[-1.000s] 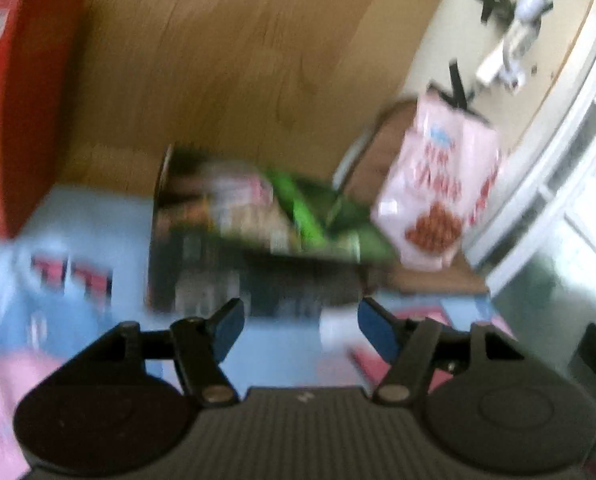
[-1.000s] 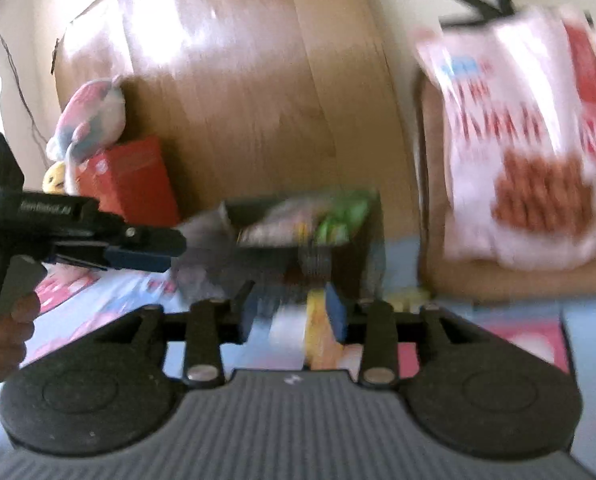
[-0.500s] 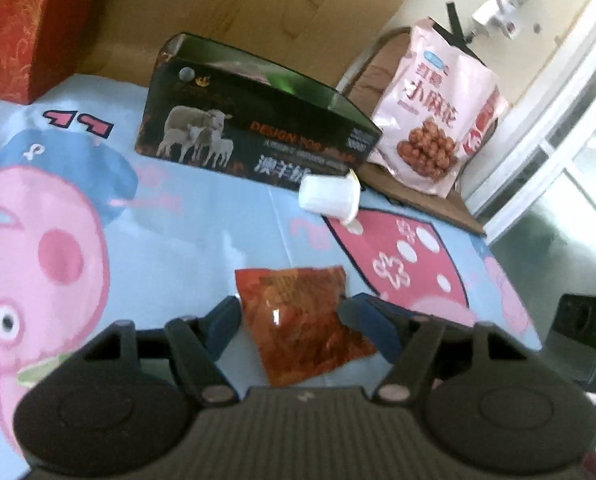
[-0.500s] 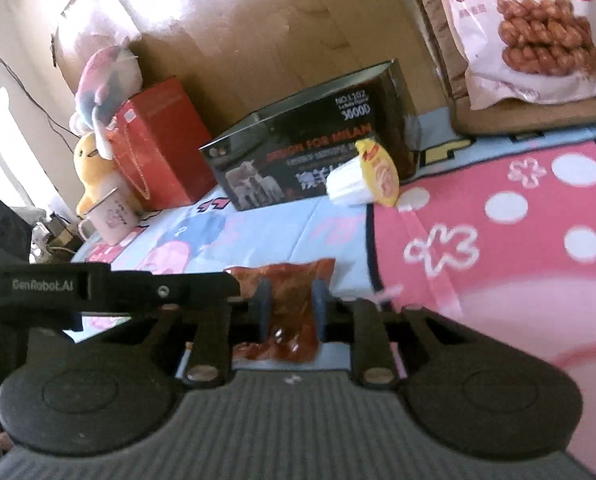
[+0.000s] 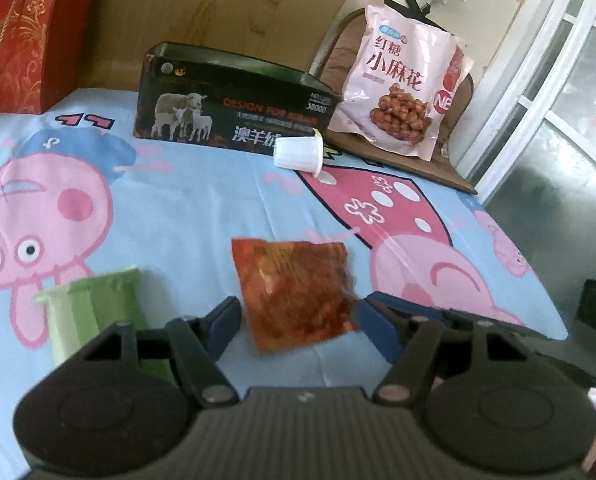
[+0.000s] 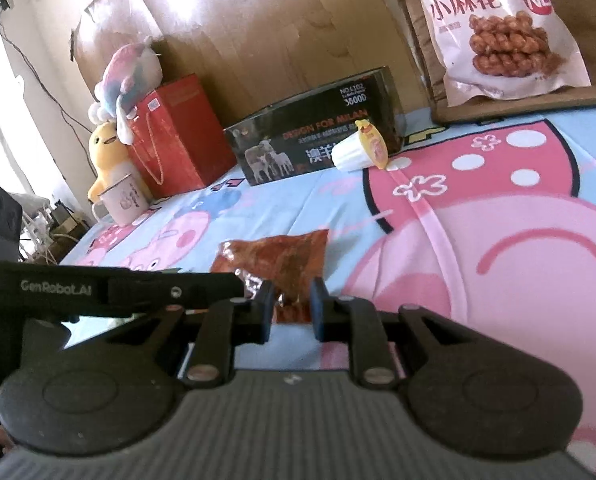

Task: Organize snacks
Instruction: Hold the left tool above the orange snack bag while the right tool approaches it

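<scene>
A crinkled red snack packet (image 5: pixel 294 292) lies flat on the cartoon bedsheet (image 5: pixel 186 200). My left gripper (image 5: pixel 298 316) is open and low over it, a finger on either side and the pads off its edges. In the right wrist view the same packet (image 6: pixel 282 256) sits just ahead of my right gripper (image 6: pixel 292 302). Its jaws stand narrowly open, with the packet's near edge showing in the gap. One finger (image 6: pixel 158 290) of the left gripper reaches in from the left. Farther back are a black open-topped box (image 5: pixel 234 116) and a white jelly cup (image 5: pixel 298 152) on its side.
A pale green plastic piece (image 5: pixel 90 308) lies left of my left gripper. A pink bag of twists (image 5: pixel 402 88) leans on a brown chair (image 5: pixel 398 160). A red gift bag (image 6: pixel 178 136), plush toys (image 6: pixel 126 80) and a mug (image 6: pixel 124 200) stand against the headboard.
Both views have swung down from the box and pink bag to the sheet. The red packet now sits between the left fingers, and the green piece has come into view. The right jaws have narrowed.
</scene>
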Action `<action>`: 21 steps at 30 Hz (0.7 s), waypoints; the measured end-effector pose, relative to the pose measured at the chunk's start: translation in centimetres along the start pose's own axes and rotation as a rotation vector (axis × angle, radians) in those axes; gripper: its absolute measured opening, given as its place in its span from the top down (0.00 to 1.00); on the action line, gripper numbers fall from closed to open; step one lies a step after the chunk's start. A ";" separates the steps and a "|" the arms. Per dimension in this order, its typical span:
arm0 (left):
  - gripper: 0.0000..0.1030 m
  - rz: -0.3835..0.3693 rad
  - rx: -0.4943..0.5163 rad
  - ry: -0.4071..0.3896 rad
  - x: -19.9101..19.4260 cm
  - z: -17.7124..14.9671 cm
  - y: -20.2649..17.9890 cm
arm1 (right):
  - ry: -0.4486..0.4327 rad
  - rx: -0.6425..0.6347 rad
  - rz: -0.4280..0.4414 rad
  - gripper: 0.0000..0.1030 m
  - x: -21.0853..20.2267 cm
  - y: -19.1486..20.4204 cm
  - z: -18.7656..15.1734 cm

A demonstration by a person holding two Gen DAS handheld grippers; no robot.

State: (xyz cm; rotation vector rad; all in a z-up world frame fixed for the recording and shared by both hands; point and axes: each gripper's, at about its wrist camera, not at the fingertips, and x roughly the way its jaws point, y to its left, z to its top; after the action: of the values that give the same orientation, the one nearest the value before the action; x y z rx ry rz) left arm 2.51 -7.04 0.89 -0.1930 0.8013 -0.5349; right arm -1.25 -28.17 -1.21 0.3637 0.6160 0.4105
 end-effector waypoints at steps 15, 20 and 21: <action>0.35 0.030 0.016 -0.049 -0.6 -1.1 -0.1 | -0.066 0.071 -0.026 0.74 -0.8 -0.8 -0.4; 0.35 0.026 0.028 -0.057 -0.7 -1.3 -0.2 | -0.065 0.074 -0.036 0.71 -0.7 -0.8 -0.5; 0.35 0.026 0.033 -0.059 -0.7 -1.4 -0.2 | -0.065 0.074 -0.036 0.71 -0.7 -0.9 -0.5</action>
State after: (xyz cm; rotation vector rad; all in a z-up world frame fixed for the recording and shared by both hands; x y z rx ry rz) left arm 1.00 -6.79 0.49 -0.1667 0.7363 -0.5155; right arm -1.85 -29.15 -1.59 0.4342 0.5746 0.3407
